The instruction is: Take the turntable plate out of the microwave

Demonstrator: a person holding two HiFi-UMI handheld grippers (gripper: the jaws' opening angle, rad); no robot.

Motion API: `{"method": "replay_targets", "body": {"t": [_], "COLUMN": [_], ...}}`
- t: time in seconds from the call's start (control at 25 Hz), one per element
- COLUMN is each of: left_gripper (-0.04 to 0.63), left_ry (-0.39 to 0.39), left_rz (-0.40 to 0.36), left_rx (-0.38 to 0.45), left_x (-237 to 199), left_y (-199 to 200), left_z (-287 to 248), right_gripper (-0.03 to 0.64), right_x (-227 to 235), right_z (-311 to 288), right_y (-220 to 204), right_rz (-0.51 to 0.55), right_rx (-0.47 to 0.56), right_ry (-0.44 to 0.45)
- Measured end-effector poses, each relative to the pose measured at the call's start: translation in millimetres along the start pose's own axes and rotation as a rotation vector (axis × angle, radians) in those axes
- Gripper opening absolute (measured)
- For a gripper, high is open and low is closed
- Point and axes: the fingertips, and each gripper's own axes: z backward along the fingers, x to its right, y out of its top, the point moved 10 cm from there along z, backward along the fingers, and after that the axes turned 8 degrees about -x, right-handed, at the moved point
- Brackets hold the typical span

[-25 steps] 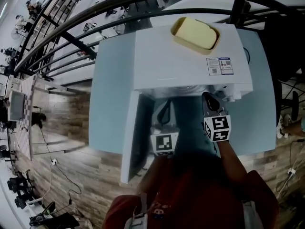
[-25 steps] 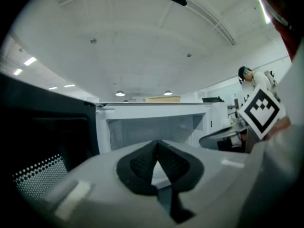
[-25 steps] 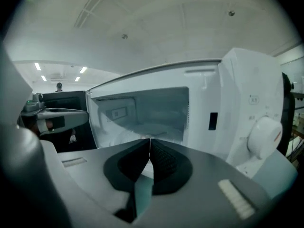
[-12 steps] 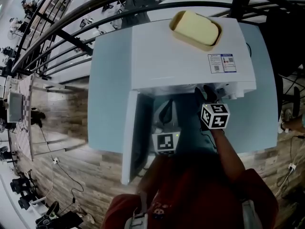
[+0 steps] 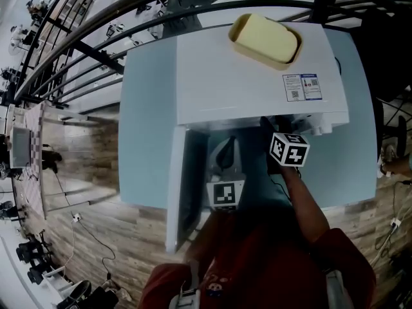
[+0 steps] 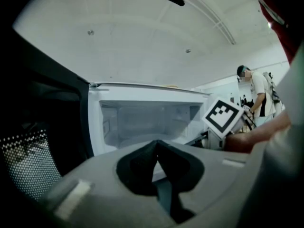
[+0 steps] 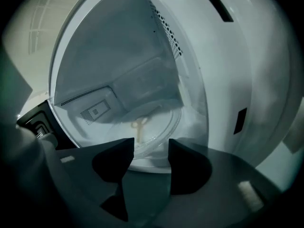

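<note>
The door (image 5: pixel 183 179) is open, the plate (image 7: pixel 156 125) not yet out; my right fingers (image 7: pixel 114 160) have just opened, empty, and my left fingers (image 6: pixel 140 167) are closed.

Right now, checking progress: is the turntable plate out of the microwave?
No, the turntable plate lies inside the microwave, on its cavity floor.
</note>
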Motion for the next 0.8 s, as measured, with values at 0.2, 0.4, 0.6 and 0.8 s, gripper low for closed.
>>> {"method": "replay_targets", "body": {"t": [0.2, 0.4, 0.6, 0.8], "left_gripper": [-0.002, -0.002, -0.002, -0.002], "left_ry": [-0.007, -0.011, -0.017, -0.028], "left_rz": [0.002, -0.009, -0.005, -0.011], "left_rx": [-0.004, -0.015, -0.026, -0.029], "left_x": [-1.4, -4.6, -5.5, -3.5], "left_y": [-0.2, -2.2, -3.2, -1.8], "left_z": [-3.6, -4.6, -4.3, -5.3], "right_gripper": [0.210, 0.209, 0.179, 0.095], "right_x": [-0.5, 3.1, 6.0, -5.1], "right_z": [-7.7, -9.2, -7.4, -16.1], "right_y": [7.3, 11.1, 8.9, 2.6], "right_rz": [-0.068, -0.197, -0.250, -0.246], "right_rx": [0.000, 0.010, 0.045, 0.038], "right_ry": [0.018, 0.044, 0.062, 0.112]}}
